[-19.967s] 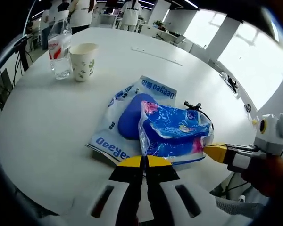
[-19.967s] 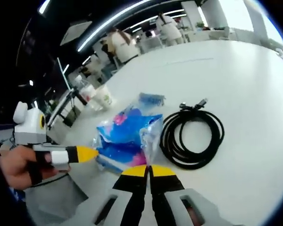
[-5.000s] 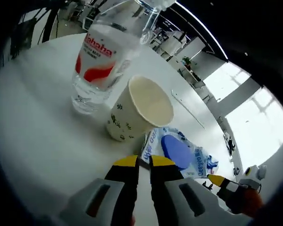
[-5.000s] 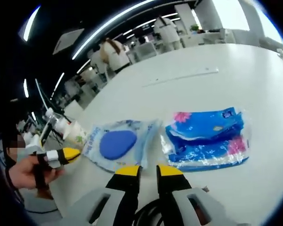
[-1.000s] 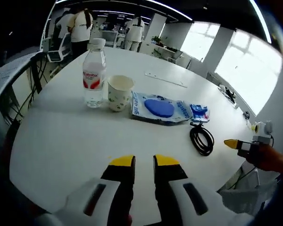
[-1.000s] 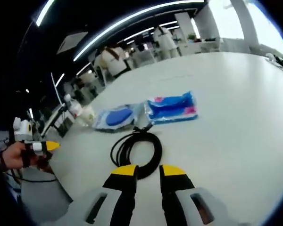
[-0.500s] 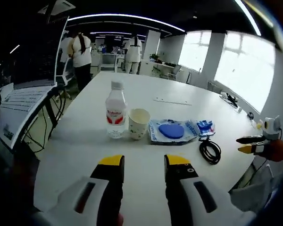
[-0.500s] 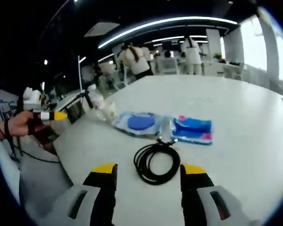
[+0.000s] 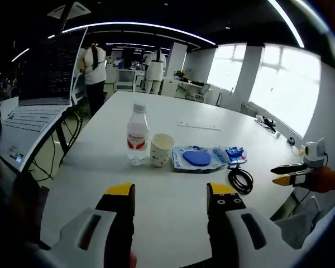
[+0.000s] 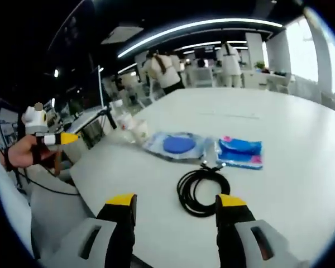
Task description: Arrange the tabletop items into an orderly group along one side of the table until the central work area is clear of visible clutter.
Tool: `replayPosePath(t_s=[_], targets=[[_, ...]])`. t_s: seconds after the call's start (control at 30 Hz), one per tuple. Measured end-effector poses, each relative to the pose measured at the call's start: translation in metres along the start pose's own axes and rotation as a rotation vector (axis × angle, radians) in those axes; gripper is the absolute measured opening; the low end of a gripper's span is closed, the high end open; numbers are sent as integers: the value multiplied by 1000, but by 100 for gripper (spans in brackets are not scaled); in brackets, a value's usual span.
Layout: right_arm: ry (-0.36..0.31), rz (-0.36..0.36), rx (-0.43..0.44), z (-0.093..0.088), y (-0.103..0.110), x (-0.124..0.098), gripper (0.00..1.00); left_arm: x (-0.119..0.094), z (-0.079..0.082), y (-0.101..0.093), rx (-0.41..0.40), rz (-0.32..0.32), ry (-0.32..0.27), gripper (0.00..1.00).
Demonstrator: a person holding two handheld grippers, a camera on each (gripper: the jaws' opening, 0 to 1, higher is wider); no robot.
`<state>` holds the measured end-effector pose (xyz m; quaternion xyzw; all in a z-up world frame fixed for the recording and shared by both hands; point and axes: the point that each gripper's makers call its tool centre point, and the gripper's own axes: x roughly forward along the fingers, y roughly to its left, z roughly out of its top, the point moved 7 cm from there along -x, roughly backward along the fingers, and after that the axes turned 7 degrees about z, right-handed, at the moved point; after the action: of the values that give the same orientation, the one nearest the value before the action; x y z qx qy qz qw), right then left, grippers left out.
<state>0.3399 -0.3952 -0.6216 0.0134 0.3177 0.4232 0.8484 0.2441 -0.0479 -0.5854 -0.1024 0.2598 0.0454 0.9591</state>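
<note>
On the white table (image 9: 100, 184) a clear water bottle (image 9: 137, 134), a paper cup (image 9: 161, 149), a clear packet with a blue pad (image 9: 198, 158), a blue tissue pack (image 9: 235, 154) and a coiled black cable (image 9: 241, 179) lie in a row. The right gripper view has the same row: bottle (image 10: 121, 120), cup (image 10: 138, 131), blue-pad packet (image 10: 177, 146), tissue pack (image 10: 240, 151), cable (image 10: 202, 192). My left gripper (image 9: 170, 192) is open, well back from them. My right gripper (image 10: 176, 202) is open too, above the table edge near the cable.
A laptop on a stand (image 9: 42, 89) sits to the left of the table. A thin white strip (image 9: 198, 126) lies farther back on the tabletop. People stand among desks in the background (image 9: 95, 67). The other hand-held gripper appears at each view's edge (image 9: 293, 173) (image 10: 50, 138).
Both grippers have opened wider and pulled back from the table, so the row of items looks smaller. The items themselves have not moved in the last second.
</note>
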Motion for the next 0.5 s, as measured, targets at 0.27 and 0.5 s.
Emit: replayPosePath(t_s=[0.27, 0.5], targets=[[29, 12, 0, -5, 6, -3, 59, -5, -8, 5, 4, -21, 25, 56], [20, 2, 21, -11, 7, -2, 58, -3, -3, 11, -6, -24, 15, 56]])
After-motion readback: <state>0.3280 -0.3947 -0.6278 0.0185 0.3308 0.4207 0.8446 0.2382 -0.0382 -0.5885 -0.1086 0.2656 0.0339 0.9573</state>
